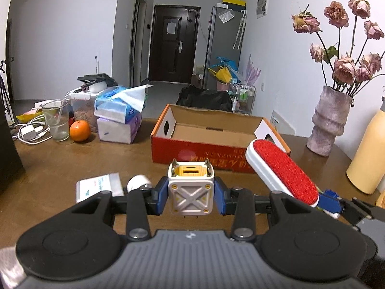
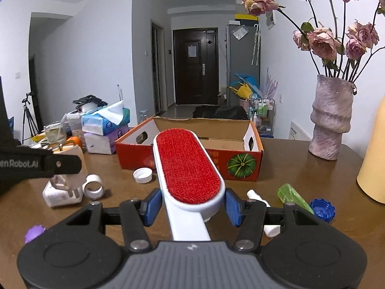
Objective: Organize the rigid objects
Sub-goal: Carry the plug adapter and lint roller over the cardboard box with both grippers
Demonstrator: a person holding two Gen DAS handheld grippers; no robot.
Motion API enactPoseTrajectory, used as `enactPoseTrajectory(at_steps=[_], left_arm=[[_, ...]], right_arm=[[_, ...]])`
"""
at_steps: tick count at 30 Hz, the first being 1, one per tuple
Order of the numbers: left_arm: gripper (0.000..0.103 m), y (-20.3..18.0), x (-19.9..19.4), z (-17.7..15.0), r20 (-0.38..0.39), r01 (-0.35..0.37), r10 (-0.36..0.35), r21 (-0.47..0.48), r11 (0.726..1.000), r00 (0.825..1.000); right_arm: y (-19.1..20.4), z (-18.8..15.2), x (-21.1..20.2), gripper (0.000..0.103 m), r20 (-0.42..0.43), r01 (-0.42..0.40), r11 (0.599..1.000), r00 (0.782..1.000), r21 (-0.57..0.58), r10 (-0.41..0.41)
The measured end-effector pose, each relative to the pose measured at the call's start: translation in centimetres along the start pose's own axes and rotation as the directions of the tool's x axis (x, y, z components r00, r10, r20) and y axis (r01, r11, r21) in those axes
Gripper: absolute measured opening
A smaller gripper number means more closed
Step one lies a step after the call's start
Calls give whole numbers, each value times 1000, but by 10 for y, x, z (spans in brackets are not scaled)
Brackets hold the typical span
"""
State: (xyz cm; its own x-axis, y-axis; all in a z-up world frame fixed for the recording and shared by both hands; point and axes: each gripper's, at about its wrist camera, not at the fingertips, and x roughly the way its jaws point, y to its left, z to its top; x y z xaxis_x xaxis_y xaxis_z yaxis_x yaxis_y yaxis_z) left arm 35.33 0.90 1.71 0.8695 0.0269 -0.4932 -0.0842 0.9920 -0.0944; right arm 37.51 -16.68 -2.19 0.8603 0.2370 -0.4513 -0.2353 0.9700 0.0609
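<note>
Black gripper housing fills the bottom of both views, hiding the tabletop beneath. Left gripper (image 1: 190,196): blue pads pressed onto the sides of a white cube-shaped charger w/ yellow top face (image 1: 190,192), held above the brown wooden table (image 1: 72,166), lower centre of the left wrist frame. Its underside is cut off by the housing; two small prongs poke out below.

Right gripper (image 2: 192,207): blue pads pinch a white-bodied lint brush w/ red velvet pad (image 2: 189,166) at its neck, handle running back under the housing and out of sight. In the left wrist view the same brush (image 1: 284,171) slants across the right side, its tip overlapping the front right corner of the open red cardboard box w/ orange rim (image 1: 202,149); whether they touch is unclear.

Box sits centre of both frames, just beyond both held items, interior bare cardboard as far as visible.

Loose bits on the table in the right wrist view: white bottle cap (image 2: 142,175) near the box front, white tape ring (image 2: 93,189) beside a white power adapter (image 2: 61,196), green clear plastic piece (image 2: 292,196), blue ridged cap (image 2: 322,209) and a white tube (image 2: 262,213) partly hidden by the right finger linkage. Purple item (image 2: 34,233) at lower left is blurred, possibly a cap.

Mottled pink ceramic vase w/ dried roses (image 2: 330,120) stands right of the box; tissue packs (image 1: 119,118) and an orange (image 1: 80,130) left of it.
</note>
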Motion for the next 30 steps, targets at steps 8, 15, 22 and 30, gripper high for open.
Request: enactPoseTrajectory(at_steps=[8, 15, 22, 30], left_arm=[[40, -15, 26, 22, 20, 20, -20, -12, 1000, 1000], [40, -21, 52, 40, 35, 24, -23, -36, 999, 999], [40, -25, 81, 52, 31, 16, -15, -38, 999, 999], [40, -24, 109, 65, 33, -7, 8, -43, 999, 999]], right_arm=[[-6, 16, 22, 55, 3, 20, 1000, 1000, 16, -20], [-12, 29, 40, 55, 7, 34, 999, 999, 29, -34], [-21, 43, 63, 55, 8, 52, 998, 999, 44, -53], [-19, 57, 90, 55, 8, 63, 997, 998, 36, -63]])
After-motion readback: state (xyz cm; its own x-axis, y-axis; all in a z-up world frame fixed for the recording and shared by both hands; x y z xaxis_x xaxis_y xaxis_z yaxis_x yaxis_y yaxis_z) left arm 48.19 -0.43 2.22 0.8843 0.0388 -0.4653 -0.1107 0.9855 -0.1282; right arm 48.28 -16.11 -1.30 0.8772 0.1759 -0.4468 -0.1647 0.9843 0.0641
